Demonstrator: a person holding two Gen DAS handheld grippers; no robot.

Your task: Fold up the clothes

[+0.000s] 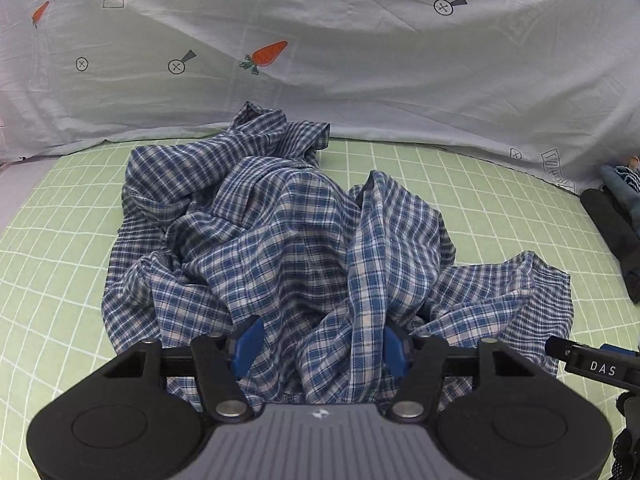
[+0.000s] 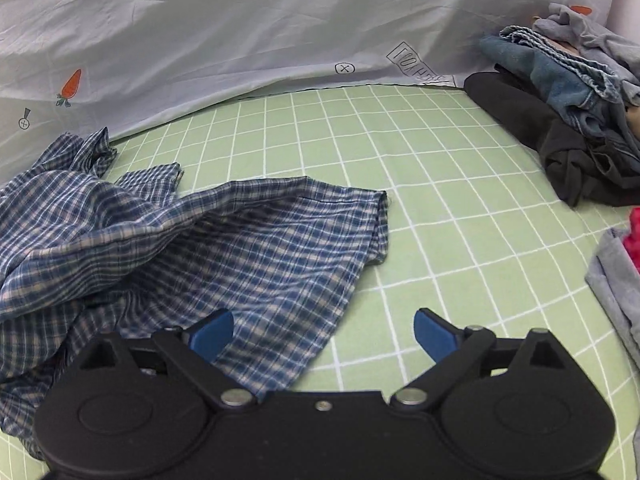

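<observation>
A blue-and-white plaid shirt [image 1: 280, 220] lies crumpled in a heap on the green gridded sheet [image 1: 60, 240]. My left gripper [image 1: 320, 346] is at the heap's near edge. A gathered bunch of the plaid cloth fills the gap between its blue pads [image 1: 248, 344], and folds run up from there. In the right wrist view the same shirt [image 2: 240, 240] spreads flatter, its hem reaching toward the middle. My right gripper [image 2: 324, 330] hangs open just over that near edge, the left pad over cloth and the right pad over bare green sheet [image 2: 440, 220], gripping nothing.
A pale sheet with carrot prints [image 1: 320, 20] rises as a backdrop behind the bed. A pile of dark and denim clothes [image 2: 580, 100] sits at the far right, with a grey and pink garment [image 2: 616, 272] nearer. Bare green sheet lies between shirt and pile.
</observation>
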